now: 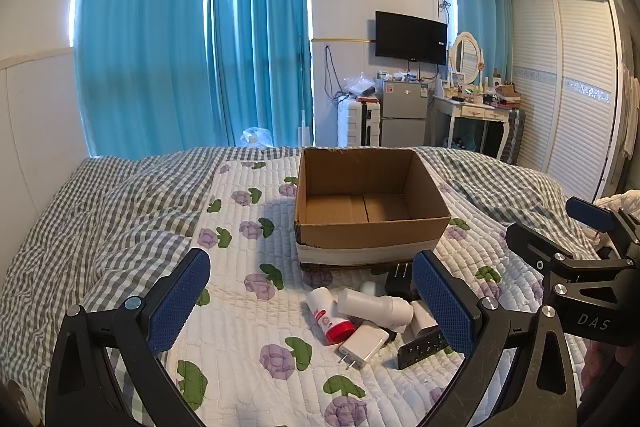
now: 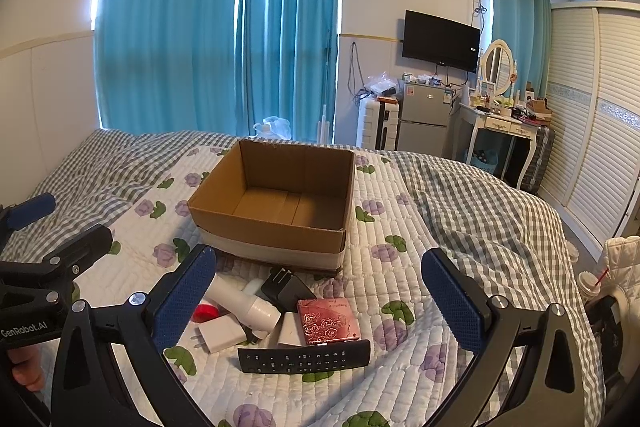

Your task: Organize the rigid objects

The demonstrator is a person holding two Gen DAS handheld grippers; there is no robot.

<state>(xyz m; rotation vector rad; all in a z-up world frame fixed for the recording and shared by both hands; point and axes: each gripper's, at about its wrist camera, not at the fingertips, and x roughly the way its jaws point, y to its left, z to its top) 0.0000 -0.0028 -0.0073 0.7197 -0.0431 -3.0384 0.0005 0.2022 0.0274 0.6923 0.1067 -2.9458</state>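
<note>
An open, empty cardboard box (image 1: 372, 231) (image 2: 264, 231) stands on the floral quilt. In front of it lies a heap of small items. It holds a white bottle with a red cap (image 1: 330, 319), a plain white bottle (image 1: 374, 305) (image 2: 248, 307), a white charger (image 1: 364, 345) (image 2: 218, 337), a black adapter (image 2: 288, 287), a pink embossed case (image 2: 326, 323) and a black remote (image 2: 304, 357) (image 1: 424, 347). My left gripper (image 1: 312, 303) hovers open above the heap's left side. My right gripper (image 2: 320, 303) hovers open above the case and remote. Neither holds anything.
The quilt (image 1: 240, 307) lies over a grey gingham duvet (image 2: 480, 211) on the bed. A wardrobe (image 2: 592, 115) runs along the right, with a dressing table (image 2: 504, 127), a small fridge and a suitcase at the far wall. A paper cup with a straw (image 2: 590, 287) is at the right edge.
</note>
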